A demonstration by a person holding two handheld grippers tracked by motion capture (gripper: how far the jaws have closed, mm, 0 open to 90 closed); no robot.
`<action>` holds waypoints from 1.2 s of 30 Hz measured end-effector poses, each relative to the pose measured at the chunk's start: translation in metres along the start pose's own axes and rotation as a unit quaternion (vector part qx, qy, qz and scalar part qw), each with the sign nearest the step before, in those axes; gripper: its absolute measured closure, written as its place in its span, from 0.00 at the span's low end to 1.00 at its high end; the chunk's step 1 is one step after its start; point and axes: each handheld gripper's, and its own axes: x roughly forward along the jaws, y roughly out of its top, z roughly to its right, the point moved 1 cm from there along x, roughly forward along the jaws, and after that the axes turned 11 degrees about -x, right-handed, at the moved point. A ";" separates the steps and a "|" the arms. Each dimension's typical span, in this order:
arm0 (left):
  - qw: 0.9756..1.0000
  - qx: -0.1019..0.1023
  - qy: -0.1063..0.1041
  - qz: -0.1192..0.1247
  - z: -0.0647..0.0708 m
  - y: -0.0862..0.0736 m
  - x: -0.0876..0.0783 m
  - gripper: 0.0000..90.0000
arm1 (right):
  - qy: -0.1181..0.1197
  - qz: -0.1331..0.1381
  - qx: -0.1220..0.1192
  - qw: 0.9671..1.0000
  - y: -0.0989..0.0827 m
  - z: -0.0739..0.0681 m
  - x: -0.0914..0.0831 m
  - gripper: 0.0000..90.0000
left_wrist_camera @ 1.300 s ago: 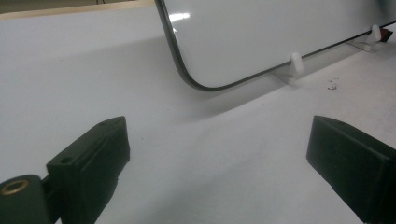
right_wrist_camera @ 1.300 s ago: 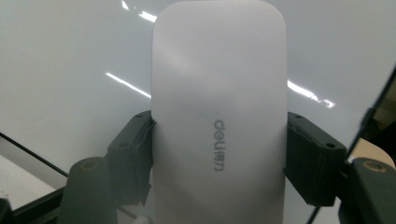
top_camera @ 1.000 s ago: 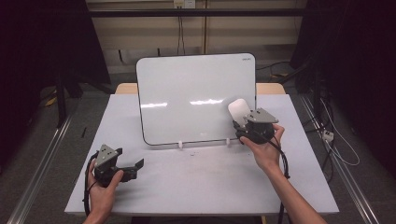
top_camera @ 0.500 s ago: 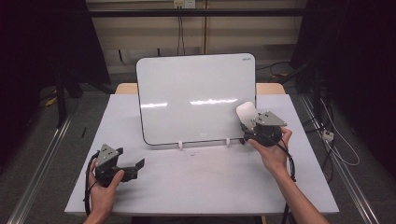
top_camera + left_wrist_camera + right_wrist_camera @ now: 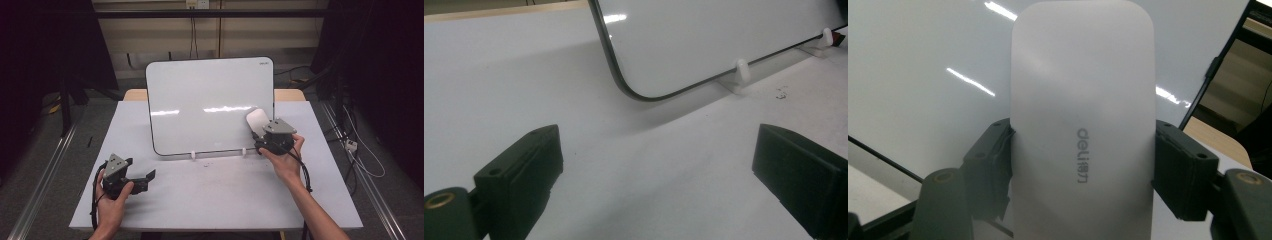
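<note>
A white whiteboard [image 5: 210, 105] with a dark rim stands tilted on two white clips at the middle of the table. My right gripper [image 5: 260, 134] is shut on a white board eraser [image 5: 256, 120] and holds it against the board's lower right part. In the right gripper view the eraser [image 5: 1083, 115] stands upright between the two black jaws of the right gripper [image 5: 1083, 170], with the whiteboard [image 5: 923, 60] behind it. My left gripper [image 5: 145, 179] rests near the table's front left, open and with nothing in it. In the left gripper view the left gripper [image 5: 659, 170] faces the whiteboard's [image 5: 724, 35] lower left corner.
The white table [image 5: 200, 200] carries the board; small dark marks lie on it just in front of the clips [image 5: 741, 70]. Metal rails [image 5: 45, 175] run along the floor on both sides. Cables [image 5: 360, 155] lie on the floor to the right.
My right gripper carried the eraser a little to the right along the board, then back to the left. The left gripper has stayed where it was.
</note>
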 end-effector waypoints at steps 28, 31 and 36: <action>1.000 0.001 0.005 0.006 0.003 0.002 -0.002 0.07 | -0.008 -0.012 -0.006 1.000 0.000 -0.006 0.007 0.34; 1.000 0.001 0.006 0.005 0.003 0.001 -0.002 0.07 | -0.004 -0.010 -0.001 1.000 0.000 -0.006 0.007 0.34; 1.000 0.000 0.008 0.005 0.003 0.001 -0.002 0.07 | 0.005 -0.003 0.010 1.000 -0.001 -0.003 0.006 0.32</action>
